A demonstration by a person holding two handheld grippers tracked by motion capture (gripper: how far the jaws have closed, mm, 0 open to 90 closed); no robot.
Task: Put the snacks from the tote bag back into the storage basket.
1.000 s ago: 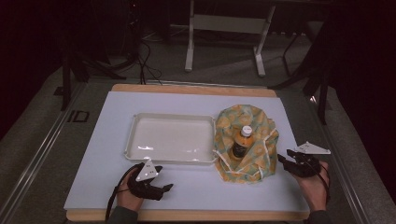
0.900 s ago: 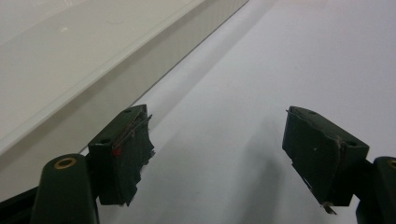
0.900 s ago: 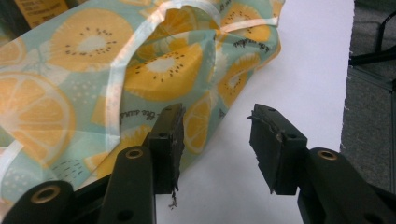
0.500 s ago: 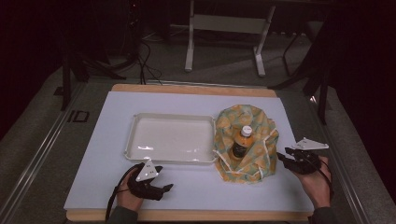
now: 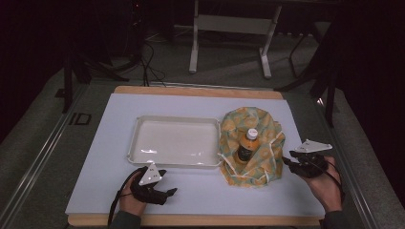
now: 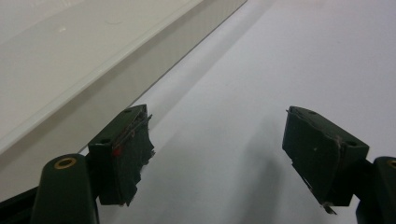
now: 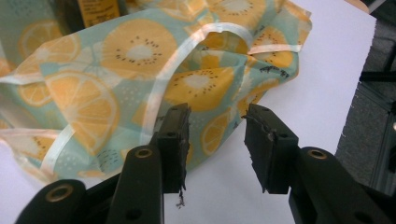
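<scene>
A white sheet [image 5: 200,191] is spread over a wooden-edged table [image 5: 196,90]. Near the middle a shallow white tray [image 5: 173,141] is set, and touching its 3 o'clock rim a fruit-printed cloth [image 5: 253,145] is heaped around an upright bottle [image 5: 246,145] with a white cap and orange label. White drawstring cords are seen looping over the cloth.

At 7 o'clock from the tray the left gripper [image 5: 165,193] is laid low on the sheet, its jaws spread wide with nothing between them; in the left gripper view [image 6: 219,154] the tray's near wall is seen just beyond the left jaw.

At 3 o'clock from the cloth the right gripper [image 5: 286,162] is held, pointed at the cloth's edge. In the right gripper view [image 7: 217,140] the jaws are parted narrowly, close to the cloth's edge with nothing gripped between them.

Beyond the table, at 12 o'clock, a metal stand [image 5: 229,28] and floor cables [image 5: 148,62] are seen in shadow.
</scene>
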